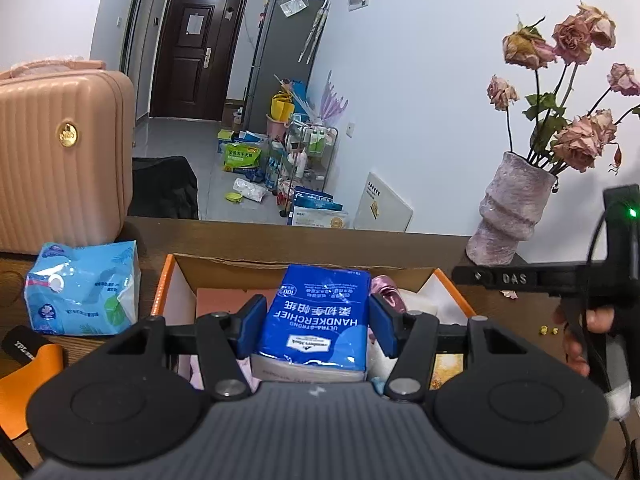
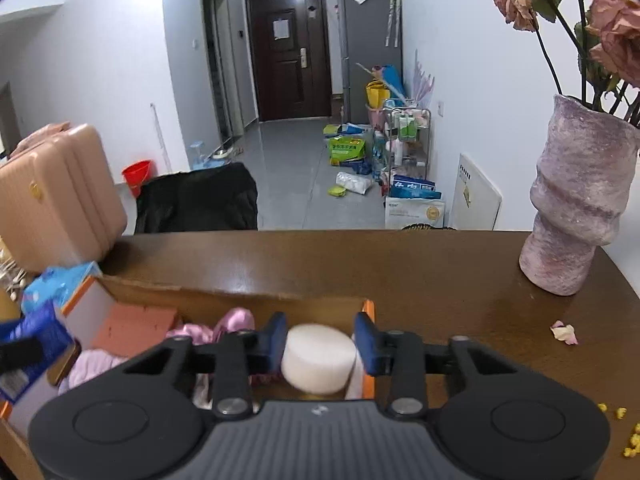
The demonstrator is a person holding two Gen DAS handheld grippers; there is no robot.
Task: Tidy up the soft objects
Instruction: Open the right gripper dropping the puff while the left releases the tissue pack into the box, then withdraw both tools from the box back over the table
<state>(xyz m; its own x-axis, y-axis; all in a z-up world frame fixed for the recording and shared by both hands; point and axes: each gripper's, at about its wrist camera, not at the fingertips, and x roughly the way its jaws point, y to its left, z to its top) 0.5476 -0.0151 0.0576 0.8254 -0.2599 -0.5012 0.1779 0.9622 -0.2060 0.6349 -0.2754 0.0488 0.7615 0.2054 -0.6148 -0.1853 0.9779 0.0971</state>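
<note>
Over the open cardboard box [image 1: 176, 280], the left tongs [image 1: 316, 322] grasp one blue handkerchief pack [image 1: 320, 316], a blue pad pressed to each of its long sides. The pack hangs above the middle of the box, its printed face turned up. Just right of it, the right tongs [image 2: 320, 344] grip one white foam roll [image 2: 318, 358] between two blue pads, above the right end of the same box [image 2: 120, 292]; the roll looks slightly blurred.

Inside the box lie one flat salmon-pink block [image 2: 134, 326] near the far left corner and a heap of shiny pink cloth [image 2: 236, 320] beside it; how many pieces make up the heap cannot be told. One white soft thing [image 1: 436, 300] sits at the right end, partly hidden.

On the brown tabletop [image 2: 400, 264] outside the box there is one light-blue tissue pack [image 1: 82, 288] to the left, just beside the box wall, and one pink suitcase [image 1: 60, 160] behind it. One purple vase [image 2: 576, 208] stands well to the right, holding about six dried pink roses [image 1: 576, 32]. One fallen petal [image 2: 564, 332] and a few yellow crumbs [image 2: 620, 412] lie near the right edge.
</note>
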